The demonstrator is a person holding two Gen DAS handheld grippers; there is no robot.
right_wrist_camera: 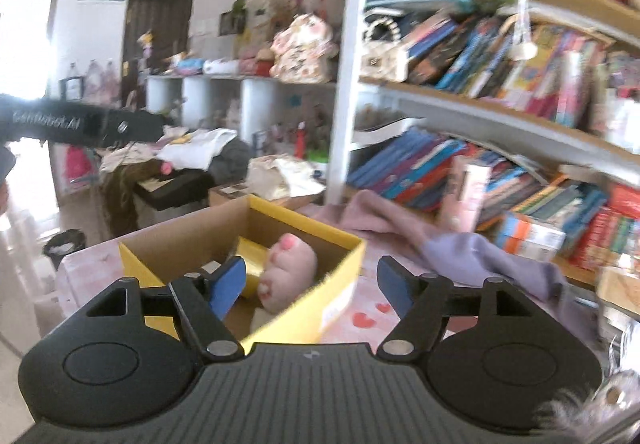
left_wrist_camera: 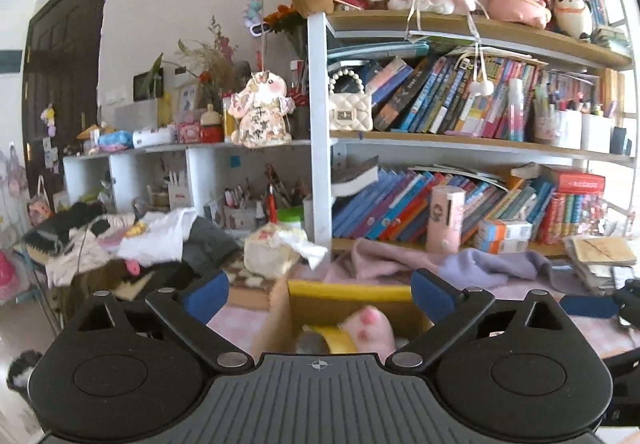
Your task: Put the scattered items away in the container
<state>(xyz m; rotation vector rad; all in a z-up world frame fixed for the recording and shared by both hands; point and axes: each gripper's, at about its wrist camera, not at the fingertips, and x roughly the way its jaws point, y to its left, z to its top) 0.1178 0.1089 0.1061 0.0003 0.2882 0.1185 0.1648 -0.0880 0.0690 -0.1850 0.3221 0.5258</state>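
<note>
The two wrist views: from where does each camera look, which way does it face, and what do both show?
Left wrist: sits on the left tongs, which are open and empty, facing the wooden bookshelf over the yellow-rimmed cardboard box; the right tongs' blue fingertip shows at right.
Right wrist: sits on the right tongs, open and empty, looking obliquely over the same box; the other black tongs show at left.
Shared: the box, the pink plush paw inside it, the bookshelf.

"GenRobot.AI" blurred, on left tongs' body
</note>
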